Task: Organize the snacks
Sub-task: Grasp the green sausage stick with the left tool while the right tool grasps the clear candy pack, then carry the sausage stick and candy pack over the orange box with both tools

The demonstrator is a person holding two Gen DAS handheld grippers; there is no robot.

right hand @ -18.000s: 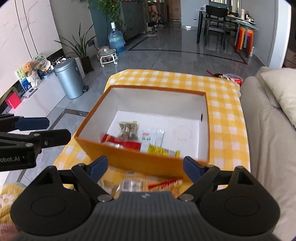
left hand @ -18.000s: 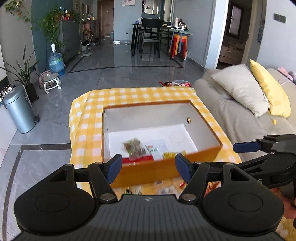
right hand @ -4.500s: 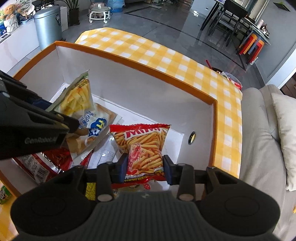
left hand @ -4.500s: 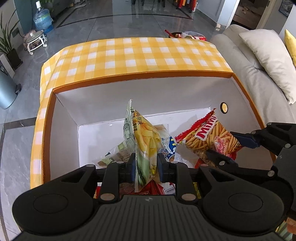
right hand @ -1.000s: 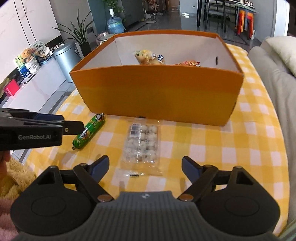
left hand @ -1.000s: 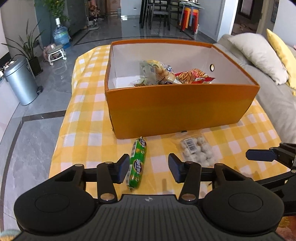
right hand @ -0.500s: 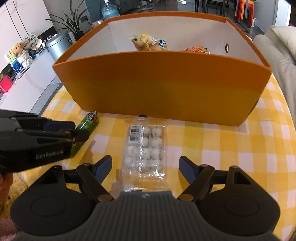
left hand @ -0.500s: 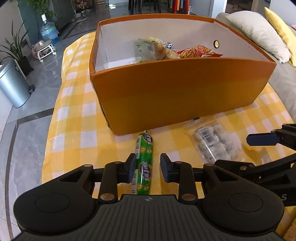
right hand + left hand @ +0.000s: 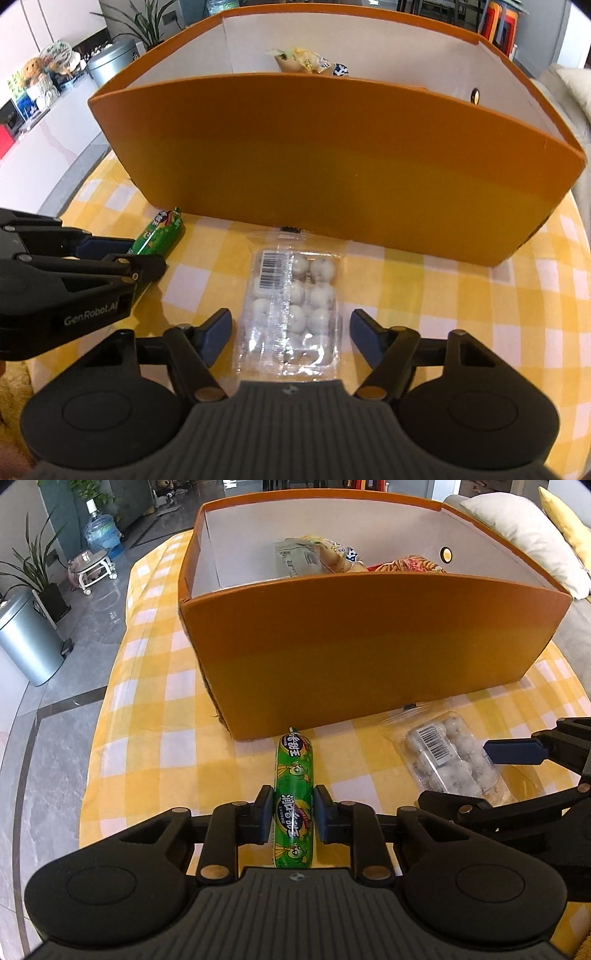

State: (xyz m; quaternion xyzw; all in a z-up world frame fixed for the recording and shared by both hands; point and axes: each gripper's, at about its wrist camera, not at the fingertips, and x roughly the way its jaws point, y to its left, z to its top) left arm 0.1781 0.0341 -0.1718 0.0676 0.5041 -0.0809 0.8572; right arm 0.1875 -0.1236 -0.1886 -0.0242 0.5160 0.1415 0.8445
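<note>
Where the left gripper (image 9: 294,819) sits low over the bench (image 9: 147,716), closed on the green sausage stick (image 9: 294,794), pads pressing both sides of its near half; far tip of the stick just short of the orange box (image 9: 369,646), still lying along the yellow checked cloth. Beside it to the right, right gripper (image 9: 291,336) spread wide, fingers (image 9: 216,334) on either side of the clear pack of white balls (image 9: 295,306) without touching it. Pack flat on the cloth, barcode label at its far left corner, far edge close to the box's near wall. Seen from the right wrist view, left gripper (image 9: 110,254) coming in from the left edge, sausage stick (image 9: 160,230) poking out beyond it toward the box (image 9: 332,155). From the left wrist view, right gripper's blue-tipped finger (image 9: 513,751) hovering over the ball pack (image 9: 443,760). Further off, box standing open-topped, white inside, small round hole in its right wall; several snack bags (image 9: 314,557) heaped within, tops only showing above the near wall. Beyond the bench, grey bin (image 9: 26,638), water bottle (image 9: 101,535) and potted plant on the floor to the left, pale cushion (image 9: 524,531) on a sofa to the right
</note>
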